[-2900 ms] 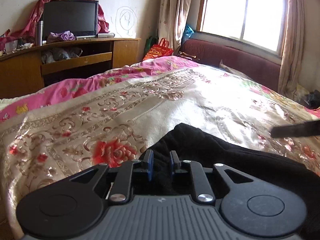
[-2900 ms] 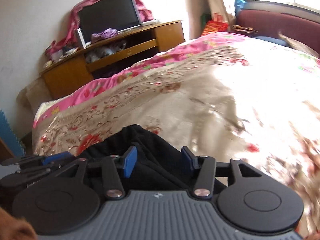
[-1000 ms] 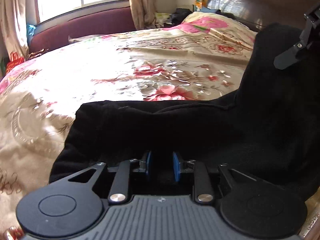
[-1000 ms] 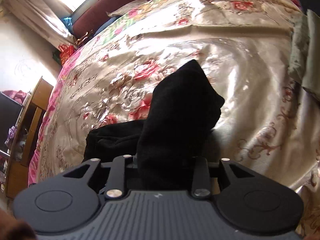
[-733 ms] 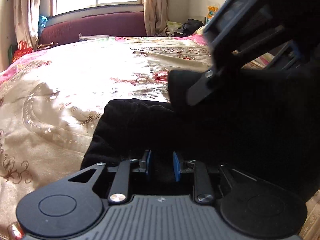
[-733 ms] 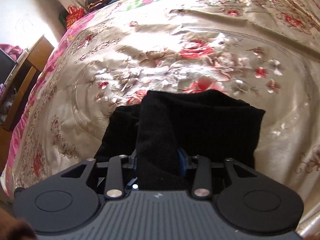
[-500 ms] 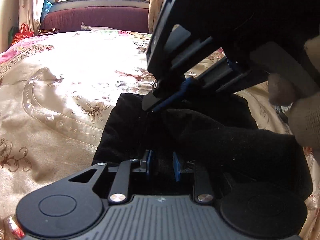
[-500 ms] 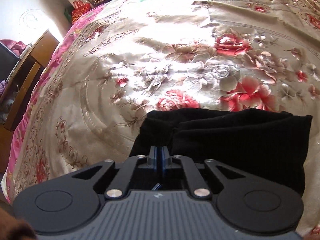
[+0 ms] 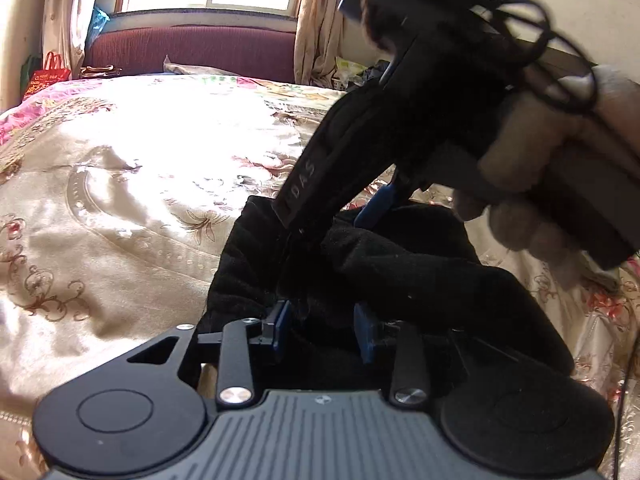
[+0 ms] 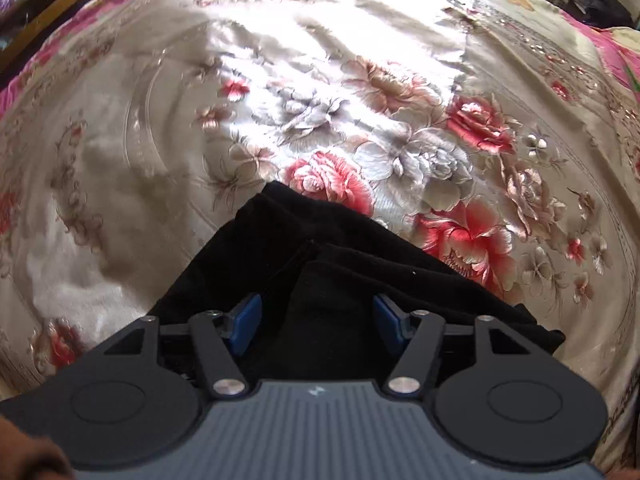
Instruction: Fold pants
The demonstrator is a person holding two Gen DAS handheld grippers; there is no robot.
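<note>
The black pants (image 9: 400,276) lie bunched on the bed's flowered bedspread (image 9: 120,200), which stretches bare to the left and far side up to a dark red headboard-like couch (image 9: 192,50) under the window. The left claw (image 9: 322,330) has just been opening, its blue pads apart with cloth between them but not pressed. Only the left view shows the gloved hand (image 9: 540,184) gripping the other tool; the right view shows the right claw (image 10: 316,322), also just opened wide over the folded pants (image 10: 320,280), whose far edges meet at a corner.

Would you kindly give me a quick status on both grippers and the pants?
Left gripper and right gripper: jaws just opening, pads off the cloth. Black pants bunched on the bedspread. Nothing in the way.
</note>
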